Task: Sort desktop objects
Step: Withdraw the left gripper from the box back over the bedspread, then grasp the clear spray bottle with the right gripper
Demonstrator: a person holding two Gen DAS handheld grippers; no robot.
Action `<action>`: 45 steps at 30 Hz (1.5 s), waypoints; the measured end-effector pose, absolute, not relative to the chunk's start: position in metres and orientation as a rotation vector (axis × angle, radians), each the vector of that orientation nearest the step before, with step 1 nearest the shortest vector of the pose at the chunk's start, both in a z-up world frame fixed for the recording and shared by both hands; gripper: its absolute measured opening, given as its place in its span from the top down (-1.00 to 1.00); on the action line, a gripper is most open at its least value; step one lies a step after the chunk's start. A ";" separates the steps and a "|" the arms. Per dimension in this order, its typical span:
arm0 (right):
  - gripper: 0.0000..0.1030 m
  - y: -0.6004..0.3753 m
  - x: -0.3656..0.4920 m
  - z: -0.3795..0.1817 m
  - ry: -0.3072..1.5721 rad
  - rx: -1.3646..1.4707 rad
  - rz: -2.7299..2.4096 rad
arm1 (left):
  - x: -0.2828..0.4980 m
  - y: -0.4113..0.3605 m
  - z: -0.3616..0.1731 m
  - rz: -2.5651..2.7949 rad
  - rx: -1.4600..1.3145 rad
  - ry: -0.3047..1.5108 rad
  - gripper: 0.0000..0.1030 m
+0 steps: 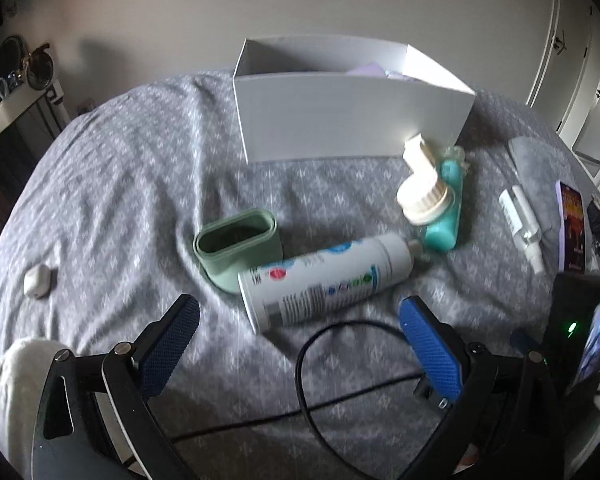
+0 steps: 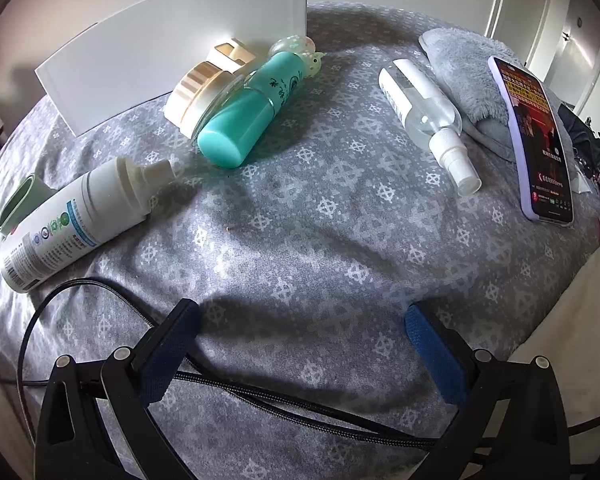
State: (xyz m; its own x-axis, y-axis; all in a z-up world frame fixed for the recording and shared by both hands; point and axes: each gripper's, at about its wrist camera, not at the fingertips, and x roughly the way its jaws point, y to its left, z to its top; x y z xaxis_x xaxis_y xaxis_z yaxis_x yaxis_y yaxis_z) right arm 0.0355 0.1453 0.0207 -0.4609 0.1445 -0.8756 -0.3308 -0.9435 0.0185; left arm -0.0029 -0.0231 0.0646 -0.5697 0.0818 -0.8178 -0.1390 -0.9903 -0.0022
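Observation:
A white box stands open at the back of the grey patterned cloth. In front of it a white foam bottle lies on its side beside a green oval case. A teal bottle and a white round-headed brush lean by the box's right corner. My left gripper hovers open just short of the white bottle, nothing between its fingers. In the right wrist view the white bottle, teal bottle, brush and a clear spray bottle lie ahead of my open right gripper.
A phone rests on a grey fluffy cloth at the right. A small white earbud case lies far left. A black cable loops across the cloth near both grippers. A lit device stands at the right edge.

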 end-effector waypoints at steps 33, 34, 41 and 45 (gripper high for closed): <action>-0.99 0.200 0.005 0.058 0.276 -1.228 2.474 | 0.026 -0.015 -0.013 2.858 -1.406 0.028 -0.99; -0.99 0.201 0.005 0.056 0.288 -1.233 2.467 | 0.028 -0.013 -0.013 2.873 -1.390 0.040 -0.99; -0.99 0.202 0.009 0.055 0.346 -1.226 2.475 | 0.031 -0.014 -0.013 2.875 -1.389 0.039 -0.99; -0.99 0.204 0.017 0.067 0.381 -1.134 2.518 | 0.027 -0.018 -0.013 2.874 -1.389 0.036 -0.99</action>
State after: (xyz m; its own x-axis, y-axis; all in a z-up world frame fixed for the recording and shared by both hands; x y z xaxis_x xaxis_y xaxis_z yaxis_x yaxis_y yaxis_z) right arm 0.0171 0.2041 0.0666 -0.6174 0.2054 -0.7594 -0.4211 -0.9017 0.0984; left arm 0.0268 -0.0180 -0.0133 -0.6202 -0.0553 -0.7825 0.0358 -0.9985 0.0422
